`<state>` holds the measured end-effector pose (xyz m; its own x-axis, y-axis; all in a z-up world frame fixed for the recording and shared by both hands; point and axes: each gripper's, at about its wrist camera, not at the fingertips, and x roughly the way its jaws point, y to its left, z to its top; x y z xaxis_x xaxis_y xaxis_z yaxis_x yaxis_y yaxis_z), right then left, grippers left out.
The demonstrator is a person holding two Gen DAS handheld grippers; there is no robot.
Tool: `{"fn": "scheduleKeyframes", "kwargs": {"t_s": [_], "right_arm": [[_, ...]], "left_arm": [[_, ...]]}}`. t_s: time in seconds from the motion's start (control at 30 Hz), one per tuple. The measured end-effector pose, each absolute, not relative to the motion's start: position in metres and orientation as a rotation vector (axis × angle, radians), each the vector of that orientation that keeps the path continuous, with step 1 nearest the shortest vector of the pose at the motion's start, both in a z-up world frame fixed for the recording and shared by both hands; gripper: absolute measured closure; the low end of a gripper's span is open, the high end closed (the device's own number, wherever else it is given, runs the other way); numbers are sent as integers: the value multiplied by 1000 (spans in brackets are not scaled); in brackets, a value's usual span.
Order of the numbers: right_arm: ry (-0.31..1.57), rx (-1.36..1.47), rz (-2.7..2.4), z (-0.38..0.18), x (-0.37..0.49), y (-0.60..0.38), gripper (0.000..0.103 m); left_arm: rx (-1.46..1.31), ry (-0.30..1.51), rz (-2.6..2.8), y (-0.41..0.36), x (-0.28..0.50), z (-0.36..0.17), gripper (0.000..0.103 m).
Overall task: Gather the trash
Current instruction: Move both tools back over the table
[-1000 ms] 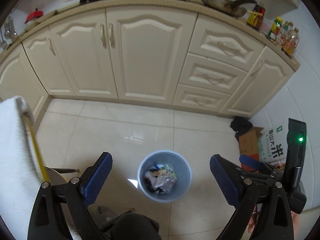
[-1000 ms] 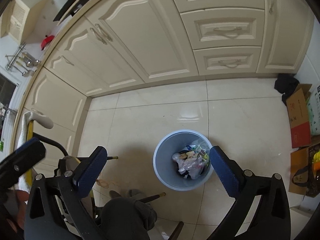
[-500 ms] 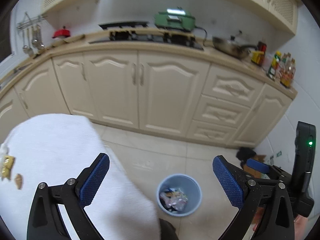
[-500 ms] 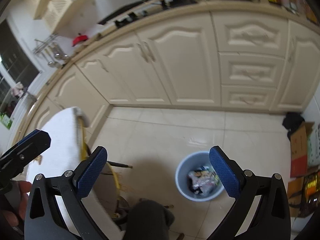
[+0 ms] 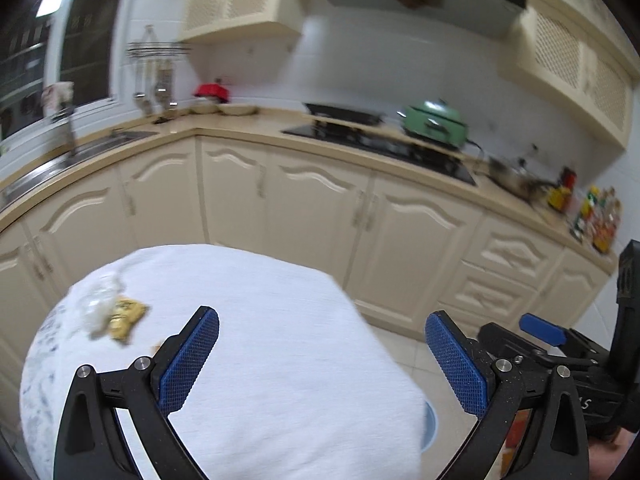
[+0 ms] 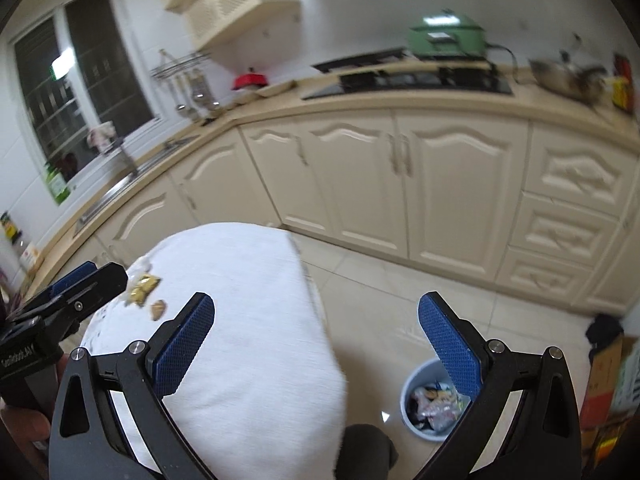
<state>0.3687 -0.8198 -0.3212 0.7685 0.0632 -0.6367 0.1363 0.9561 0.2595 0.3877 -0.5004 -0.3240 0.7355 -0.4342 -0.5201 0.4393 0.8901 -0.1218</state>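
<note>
Currently between deposits: both grippers empty, raised over the white-clothed surface (image 5: 280, 380), ready for another pickup.

Left gripper (image 5: 322, 354): fingers fully apart, nothing between them. Right gripper (image 6: 316, 344): fingers likewise spread wide, nothing clamped.

Remaining trash, all near the far-left edge of the surface:
- yellow wrapper (image 5: 126, 316), crumpled
- clear plastic wad (image 5: 100, 302), touching the wrapper on its far-left side
- small brown scrap (image 6: 157, 309), just beside the wrapper, on the near side

Position relative to the fingers: ahead of and to the left of the left gripper's left finger (image 5: 190, 360); well apart from the right gripper, with the left gripper's body in between in the right wrist view.

Blue bin (image 6: 434, 400): on the floor off the right edge of the surface, already holding wrappers; only a sliver shows in the left wrist view.

Next move, as judged:
1. Swing the left gripper left and forward, toward the far-left edge.
2. Lower until the fingers straddle the yellow wrapper.
3. Close, lift, carry to the blue bin.

Caution: light, crumpled pieces; likely to slip or scatter if nudged before closing.
</note>
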Motion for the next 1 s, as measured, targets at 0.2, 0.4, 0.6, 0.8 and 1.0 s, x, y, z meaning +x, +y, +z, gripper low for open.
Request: {"fn": "scheduleKeyframes", "kwargs": {"t_s": [0.2,0.4,0.6,0.8,1.0], "right_arm": [[668,251,51,-303,379,-768,0],[653,200,151,-291,387,-709,0],[632,153,198,-282,397,-662,0],[615,65,263,-279,407,-620,0],[668,7,306,-299,435,-585,0]], "left_arm": [[-43,528,-377,-432,353,-311,1],[-83,486,-276,-369,308,-306,1],[-110,470,-189,-334,279,-306,1],[-124,495,-130,-319,272,-312,1],[-141,528,-102,-312,293,-316,1]]}}
